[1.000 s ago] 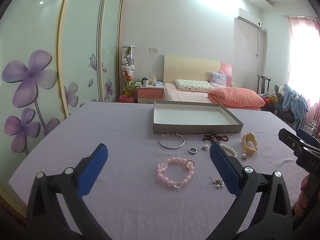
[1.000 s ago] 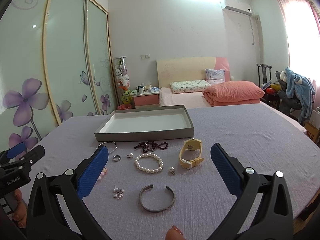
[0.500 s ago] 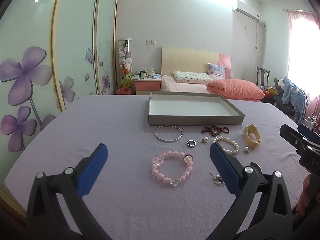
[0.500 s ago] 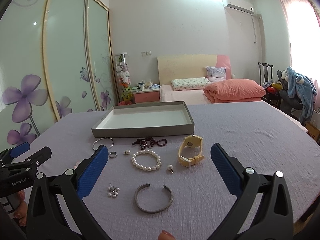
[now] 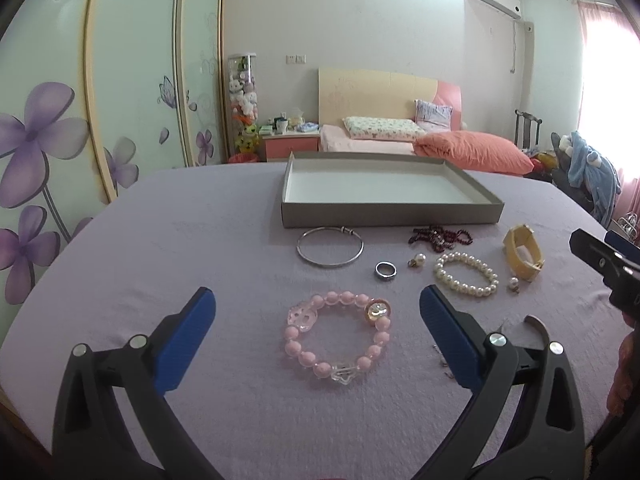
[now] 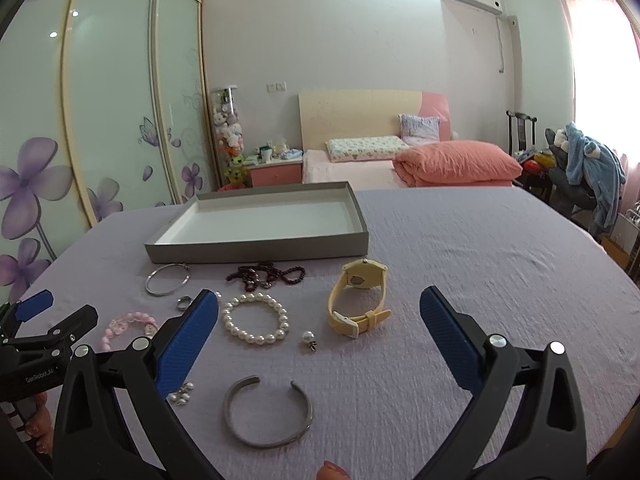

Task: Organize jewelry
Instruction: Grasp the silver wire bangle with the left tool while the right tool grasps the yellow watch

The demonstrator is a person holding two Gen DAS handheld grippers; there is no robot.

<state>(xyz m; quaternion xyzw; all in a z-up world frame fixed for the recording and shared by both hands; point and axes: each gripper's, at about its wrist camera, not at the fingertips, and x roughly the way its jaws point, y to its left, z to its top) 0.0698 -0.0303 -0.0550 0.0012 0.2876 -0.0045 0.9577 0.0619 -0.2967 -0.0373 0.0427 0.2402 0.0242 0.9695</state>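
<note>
Jewelry lies on a lilac cloth in front of an empty grey tray [image 5: 390,216] [image 6: 256,250]. My left gripper [image 5: 316,302] is open, with a pink bead bracelet [image 5: 340,338] lying between its fingers. My right gripper [image 6: 320,304] is open above a cream watch [image 6: 358,300] [image 5: 522,254], a pearl bracelet [image 6: 256,318] [image 5: 466,274] and a grey cuff bangle [image 6: 268,416]. A silver bangle [image 5: 330,246] [image 6: 167,279], a ring [image 5: 385,270], a dark red bead string [image 5: 440,236] [image 6: 266,274] and a pearl earring [image 6: 309,339] also lie there.
The cloth-covered table [image 6: 480,280] stretches wide to the right. The other gripper shows at each view's edge: the right gripper [image 5: 608,264] and the left gripper [image 6: 36,328]. A wardrobe with flower doors [image 5: 80,120] stands left, a bed [image 5: 420,140] behind.
Both grippers have moved forward and lower toward the jewelry. The pink bracelet now lies between the left fingers. Both stay open.
</note>
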